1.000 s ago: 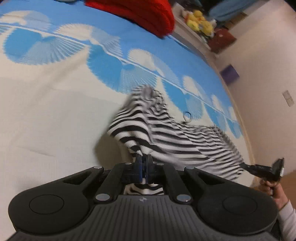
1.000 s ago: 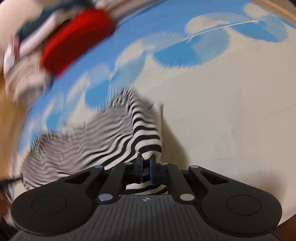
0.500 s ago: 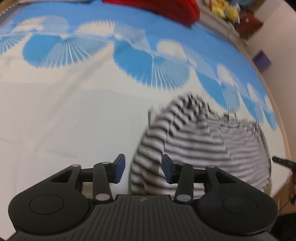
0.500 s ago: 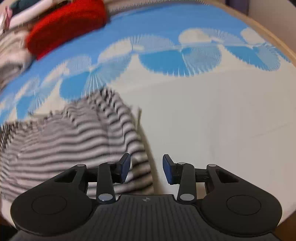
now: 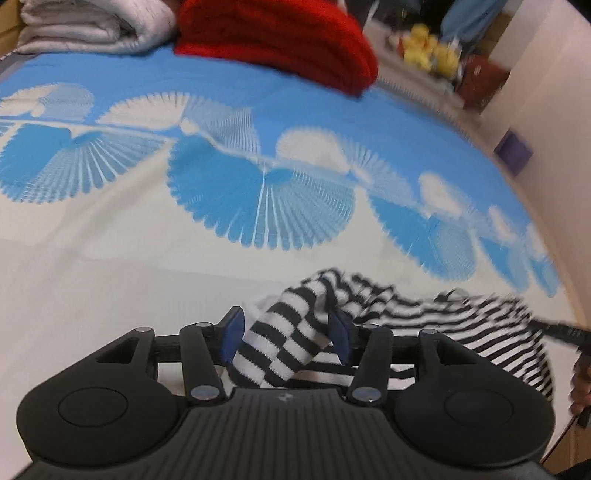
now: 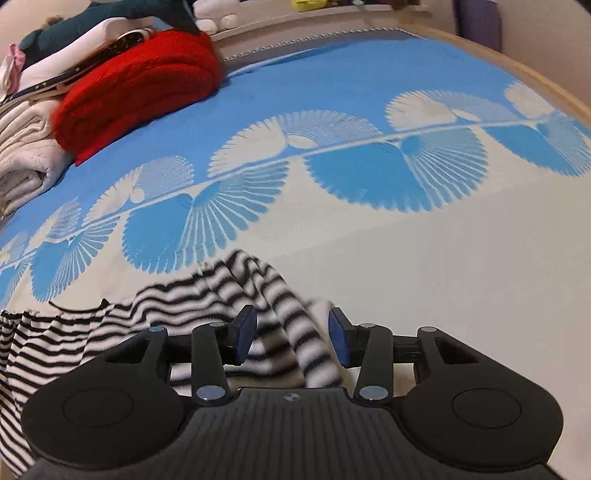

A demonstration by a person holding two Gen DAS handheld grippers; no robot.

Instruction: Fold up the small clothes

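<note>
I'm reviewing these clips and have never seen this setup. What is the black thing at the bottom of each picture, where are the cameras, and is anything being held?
No robot here: a person carries a two-finger gripper in each hand, with a camera on each looking forward along the fingers. The black shape is the gripper body. One view shows the left gripper, the other the right gripper. Both are open, holding nothing; the striped garment lies rumpled between the blue pads on a blue-and-white bedspread. Behind lie a folded red blanket and white bedding.

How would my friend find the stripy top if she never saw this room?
Look at the big bed with blue fan shapes. Near its front edge lies a crumpled top. Only it has black and white stripes; the red blanket is far behind.
</note>
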